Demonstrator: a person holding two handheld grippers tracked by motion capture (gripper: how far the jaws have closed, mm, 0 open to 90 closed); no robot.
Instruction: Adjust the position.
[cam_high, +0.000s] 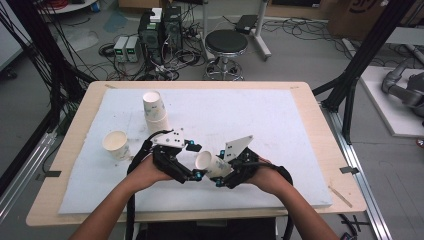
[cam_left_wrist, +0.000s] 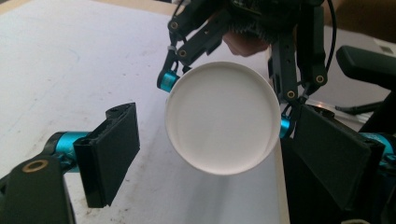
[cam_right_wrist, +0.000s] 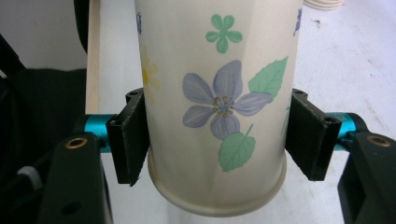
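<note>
Floral paper cup held mid-air between both grippers, above the worktop's near edge.

Room: cabled floor, black round stool. Wooden worktop under a white foam mat, grippy, soft landing. Two stacked white paper cups and one single white paper cup sit well apart. Flower-printed white paper cup: light, thin-walled, crushes easily, so grip low on the wall near the stiff base. Right gripper fingers clamp there; left gripper fingers stand open, clear of the cup.

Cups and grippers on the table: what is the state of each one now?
Flowered cup: held sideways above the mat, clamped by the right gripper.
Left gripper: jaws open, holding nothing.
Stacked cups: upright, mouth up.
Single cup: standing apart, mouth up.
</note>
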